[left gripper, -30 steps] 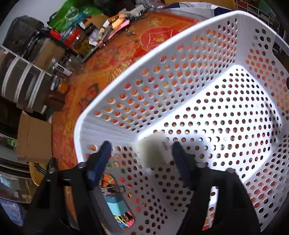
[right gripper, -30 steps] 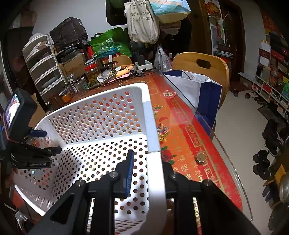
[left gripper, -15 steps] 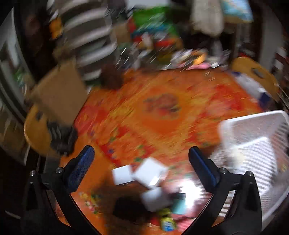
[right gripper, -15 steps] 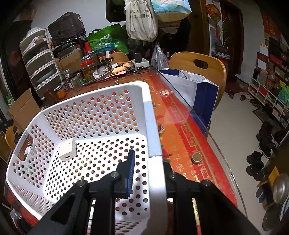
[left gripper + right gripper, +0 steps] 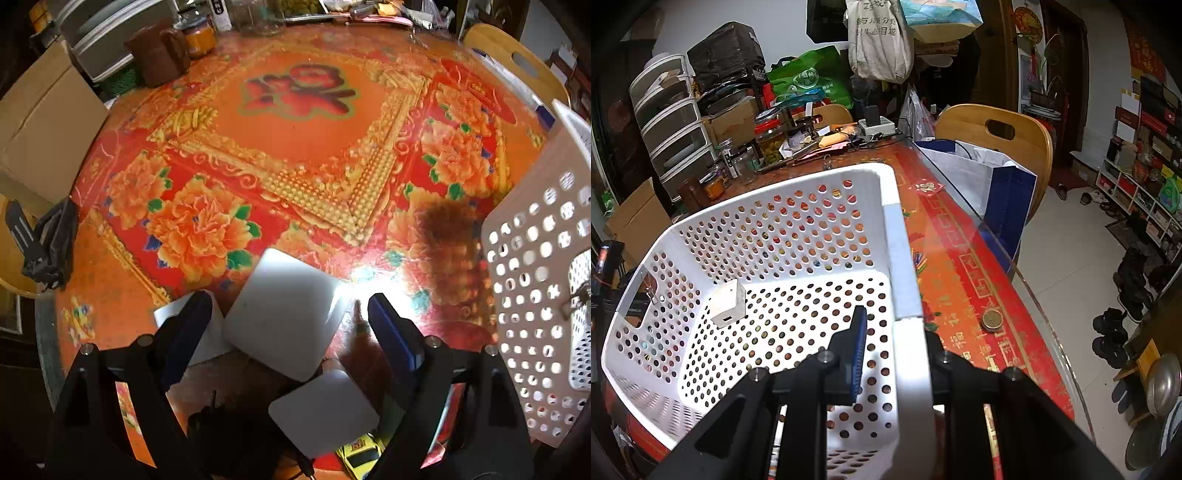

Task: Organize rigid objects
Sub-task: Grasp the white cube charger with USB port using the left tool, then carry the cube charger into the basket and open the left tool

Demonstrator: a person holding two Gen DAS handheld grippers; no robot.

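- While the right gripper (image 5: 890, 325) stands clamped on the near rim of the white basket (image 5: 775, 221), one finger (image 5: 857, 343) sits inside the perforated wall and the other is hidden outside it; its jaws are narrow, pressed on the rim.
- Inside the basket a small white cube-shaped adapter (image 5: 727, 304) lies on the perforated floor near the left wall; it touches no gripper.
- Over the counter (image 5: 295, 155), covered by a red and orange floral cloth, the left gripper (image 5: 290, 314) points steeply down; its jaws are wide and closing, with the large white square box (image 5: 284, 314) lying between them; the pads do not press on it.
- Just beside that box, toward the counter's near edge, lies a smaller white square box (image 5: 325, 413); another white piece (image 5: 173, 314) shows partly behind the left finger (image 5: 188, 328).
- At the near edge a yellow toy car (image 5: 360, 452) shows partly below the smaller box.
- Seen from the left wrist, the basket's wall (image 5: 535, 295) stands at the counter's right side, apart from the boxes.
- Near the counter's right edge, beside the basket, a round coin-like disc (image 5: 991, 319) rests on the cloth.
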